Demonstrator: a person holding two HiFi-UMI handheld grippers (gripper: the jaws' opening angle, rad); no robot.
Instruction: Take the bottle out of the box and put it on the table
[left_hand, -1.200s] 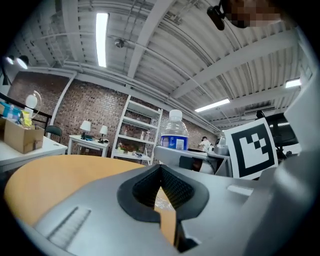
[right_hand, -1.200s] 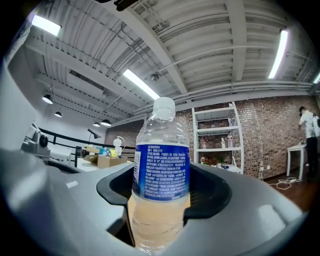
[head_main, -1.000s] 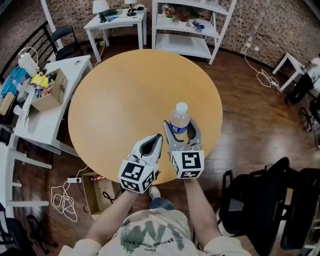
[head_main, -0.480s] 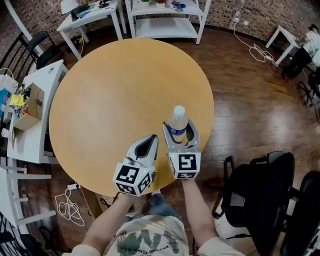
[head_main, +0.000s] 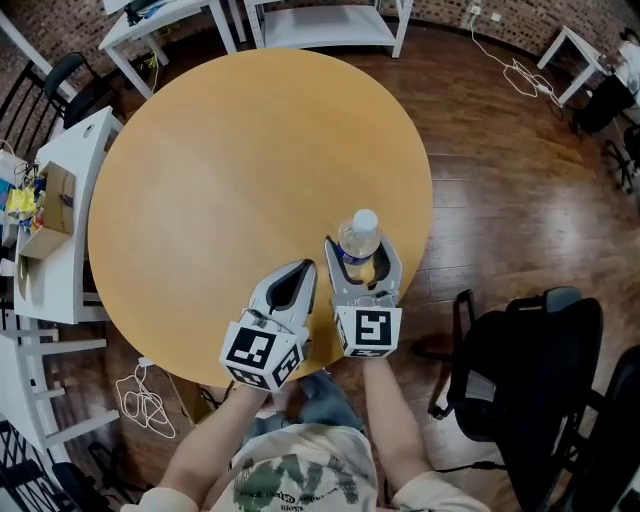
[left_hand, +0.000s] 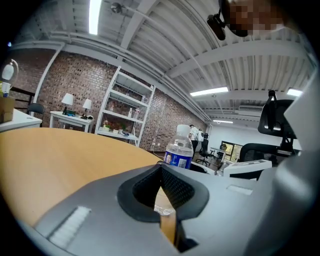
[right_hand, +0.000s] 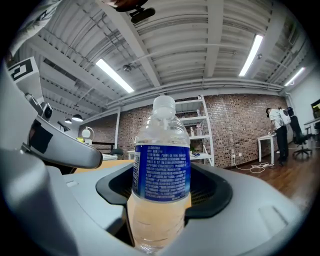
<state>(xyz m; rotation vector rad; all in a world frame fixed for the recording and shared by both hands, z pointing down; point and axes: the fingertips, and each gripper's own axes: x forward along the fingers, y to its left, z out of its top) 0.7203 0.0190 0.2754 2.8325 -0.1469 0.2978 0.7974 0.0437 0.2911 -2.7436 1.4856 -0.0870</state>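
- Seen from the head view, the right gripper (head_main: 362, 248) closes on a clear plastic bottle (head_main: 360, 238), one jaw on each side of its body, at the lower right edge of a round wooden table (head_main: 220, 170).
- The bottle stands upright, with a white cap, a blue label and pale liquid filling its lower part; the right gripper view shows it filling the space between the jaws, with the pads against its sides.
- Whether the bottle's base rests on the tabletop or hangs just above it cannot be told from these angles.
- The left gripper (head_main: 303, 272) sits just beside the right one, at lower centre of the frame, its jaws brought together at the tips and holding nothing; its own view shows only the tabletop through the slit between them.
- Both grippers point toward the top of the frame, each with a marker cube at the near end, and the person's forearms (head_main: 392, 420) reach in from the bottom edge.
- A black chair (head_main: 520, 370) stands on the wooden floor (head_main: 500, 150) at lower right; a white desk (head_main: 55, 270) lines the left edge.
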